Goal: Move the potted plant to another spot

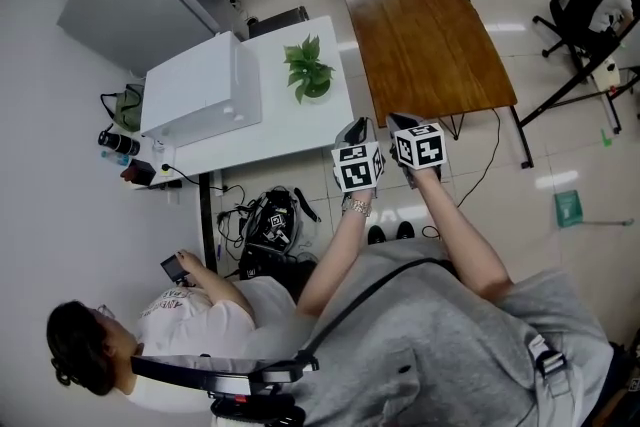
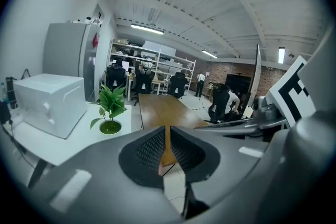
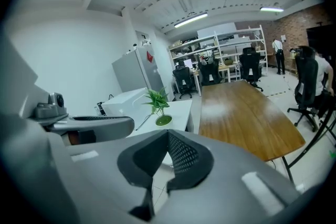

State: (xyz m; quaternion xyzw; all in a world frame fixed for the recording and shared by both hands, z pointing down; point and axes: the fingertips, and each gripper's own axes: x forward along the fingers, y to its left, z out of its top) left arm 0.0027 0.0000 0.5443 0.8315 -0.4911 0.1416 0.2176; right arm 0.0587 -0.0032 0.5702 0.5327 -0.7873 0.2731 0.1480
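The potted plant (image 1: 308, 73), leafy green in a small round pot, stands on the white table (image 1: 290, 140) near its right edge. It also shows in the left gripper view as the plant (image 2: 110, 110) and in the right gripper view as the plant (image 3: 159, 107). Both grippers hover side by side in the air in front of the table, well short of the plant. The left gripper (image 1: 356, 130) is shut with nothing between its pads (image 2: 152, 149). The right gripper (image 1: 403, 123) is shut too, holding nothing, as the right gripper view (image 3: 167, 147) confirms.
A white box-shaped appliance (image 1: 200, 90) takes up the table's left part, with a grey cabinet (image 1: 140, 0) behind it. A long wooden table (image 1: 425, 35) stands to the right. A seated person (image 1: 150, 325) and a backpack (image 1: 268, 225) are below the table.
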